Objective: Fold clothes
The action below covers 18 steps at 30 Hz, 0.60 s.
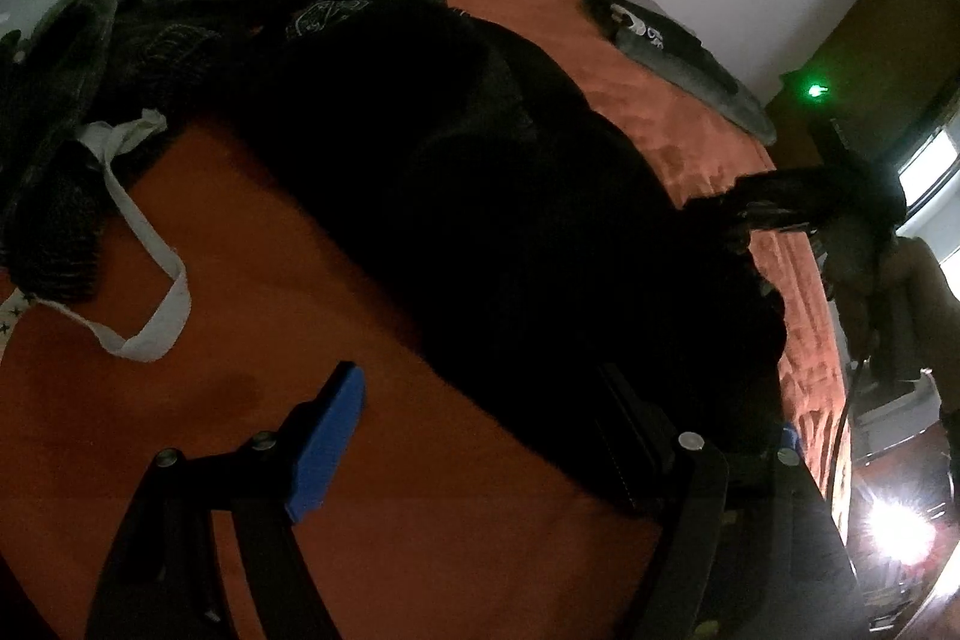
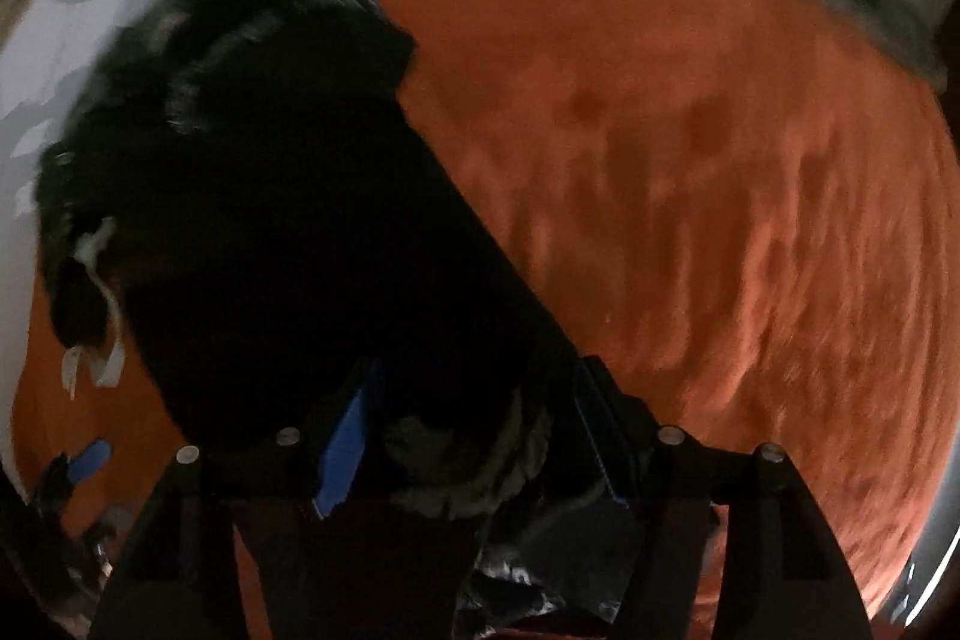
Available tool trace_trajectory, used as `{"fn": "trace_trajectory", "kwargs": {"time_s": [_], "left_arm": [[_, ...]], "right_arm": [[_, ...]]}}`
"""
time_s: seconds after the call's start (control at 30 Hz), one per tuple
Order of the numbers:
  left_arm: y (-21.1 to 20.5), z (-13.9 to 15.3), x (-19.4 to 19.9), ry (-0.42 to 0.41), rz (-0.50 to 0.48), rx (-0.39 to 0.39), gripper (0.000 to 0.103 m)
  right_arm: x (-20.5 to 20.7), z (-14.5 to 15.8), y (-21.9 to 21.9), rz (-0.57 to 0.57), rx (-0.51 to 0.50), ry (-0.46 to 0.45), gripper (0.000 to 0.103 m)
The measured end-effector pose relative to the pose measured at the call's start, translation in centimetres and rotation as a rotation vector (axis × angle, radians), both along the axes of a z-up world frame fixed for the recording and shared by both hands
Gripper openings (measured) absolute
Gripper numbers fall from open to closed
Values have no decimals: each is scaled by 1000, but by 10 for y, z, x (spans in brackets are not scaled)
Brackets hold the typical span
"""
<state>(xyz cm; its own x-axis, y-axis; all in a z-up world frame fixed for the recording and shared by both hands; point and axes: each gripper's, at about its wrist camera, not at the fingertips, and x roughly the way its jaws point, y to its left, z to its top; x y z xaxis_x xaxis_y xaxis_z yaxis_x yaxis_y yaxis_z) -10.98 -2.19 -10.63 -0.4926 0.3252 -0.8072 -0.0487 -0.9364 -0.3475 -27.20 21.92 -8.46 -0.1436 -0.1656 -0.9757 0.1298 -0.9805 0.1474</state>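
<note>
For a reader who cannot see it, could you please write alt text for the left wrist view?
A long black garment lies diagonally across an orange bedspread, with the open left claw hovering at its near edge. A heap of dark clothes and a white strap lie at the upper left.

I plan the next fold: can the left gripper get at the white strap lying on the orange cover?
Probably yes. The left gripper stands open above bare orange cover, and the white strap lies uncovered beside the black garment, with nothing between.
</note>
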Motion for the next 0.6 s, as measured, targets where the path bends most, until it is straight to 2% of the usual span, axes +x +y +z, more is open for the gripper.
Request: {"fn": "trace_trajectory", "kwargs": {"time_s": [0.03,0.07,0.17,0.33,0.6], "left_arm": [[-1,-1,0,1,3,-4,78],[-1,-1,0,2,5,-8,78],[-3,-1,1,3,2,0,78],[-7,16,0,46,22,27,78],[-5,35,8,90,14,-3,78]], "right_arm": [[2,-2,0,-3,-5,-9,11],[6,-2,-1,-2,-8,-8,10],[38,22,-2,30,-2,88,6],[118,60,-5,69,-58,200,5],[205,44,-48,305,24,232,5]]}}
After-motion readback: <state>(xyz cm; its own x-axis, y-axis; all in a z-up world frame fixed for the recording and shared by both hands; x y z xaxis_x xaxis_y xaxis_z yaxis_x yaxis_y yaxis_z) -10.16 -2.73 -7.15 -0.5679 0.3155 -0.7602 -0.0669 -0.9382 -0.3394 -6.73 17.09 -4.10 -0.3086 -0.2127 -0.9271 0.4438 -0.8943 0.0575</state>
